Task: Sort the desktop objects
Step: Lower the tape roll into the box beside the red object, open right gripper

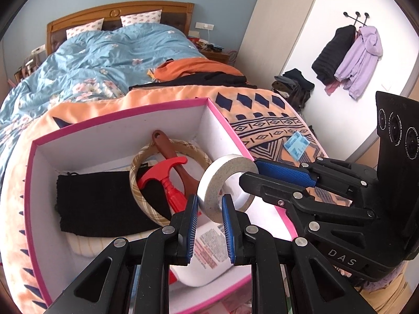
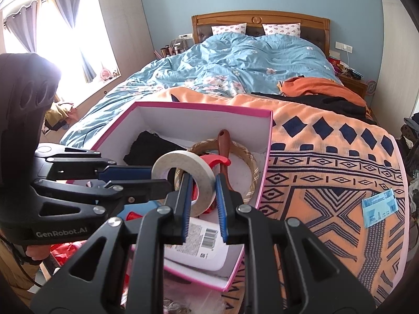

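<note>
Two hand-held grippers meet on one roll of white tape (image 1: pixel 225 183), held in the air over the near right part of one pink-edged box (image 1: pixel 117 116) that sits on the orange patterned blanket (image 2: pixel 327 162) at the foot of the bed (image 2: pixel 235 57).

Left hand-held gripper (image 1: pixel 209 209): blue pads either side of the roll's lower rim, apparently pressed to it. Right hand-held gripper (image 2: pixel 201 184): one finger through the roll's hole, the other outside, clamped on the band. Holding the roll at two points probably steadies it for a handover or a lowering into the box; which hand gives way cannot be told.

Contents of box, counted:
- black knitted cloth (image 1: pixel 104 204), one, flat against the left side;
- woven ring (image 1: pixel 167 180), one, laid over the cloth's edge;
- wooden-handled brush (image 1: pixel 174 159), one, across the ring;
- red plastic tool (image 1: pixel 167 178), one, T-shaped head uppermost;
- white labelled bottle (image 2: pixel 199 246), one, lying at the near end.

Outside box: one blue paper packet (image 2: pixel 379 206), on the blanket to the right, well apart, seemingly not yet sorted.
</note>
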Motion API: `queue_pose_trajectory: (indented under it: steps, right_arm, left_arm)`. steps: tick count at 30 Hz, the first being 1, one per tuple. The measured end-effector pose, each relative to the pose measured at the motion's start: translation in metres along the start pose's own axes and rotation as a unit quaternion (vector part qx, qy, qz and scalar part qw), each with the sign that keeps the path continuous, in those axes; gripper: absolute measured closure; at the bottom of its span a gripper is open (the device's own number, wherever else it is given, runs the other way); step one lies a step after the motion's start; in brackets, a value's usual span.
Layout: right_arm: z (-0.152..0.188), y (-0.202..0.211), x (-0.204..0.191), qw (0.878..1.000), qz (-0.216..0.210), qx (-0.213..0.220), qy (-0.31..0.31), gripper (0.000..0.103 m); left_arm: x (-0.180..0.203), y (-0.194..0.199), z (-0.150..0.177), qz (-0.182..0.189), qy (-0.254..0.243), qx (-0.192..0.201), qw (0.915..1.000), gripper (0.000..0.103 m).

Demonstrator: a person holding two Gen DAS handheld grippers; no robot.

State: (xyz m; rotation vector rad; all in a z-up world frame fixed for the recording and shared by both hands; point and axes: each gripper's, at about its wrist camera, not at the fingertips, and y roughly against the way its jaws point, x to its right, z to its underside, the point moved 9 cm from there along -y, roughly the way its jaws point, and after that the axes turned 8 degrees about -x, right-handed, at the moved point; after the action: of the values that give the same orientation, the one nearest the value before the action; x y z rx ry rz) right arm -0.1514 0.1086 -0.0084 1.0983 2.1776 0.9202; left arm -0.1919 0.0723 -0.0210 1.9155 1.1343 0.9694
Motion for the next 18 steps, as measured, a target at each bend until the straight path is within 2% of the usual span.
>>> queue_pose_trajectory:
  steps: [18]
  right_arm:
    - [-0.017,-0.037,0.021,0.999,0.017,-0.04,-0.002,0.083]
  left_arm:
    - [-0.018,-0.033,-0.02,0.008,0.031,-0.026,0.9991,0.085]
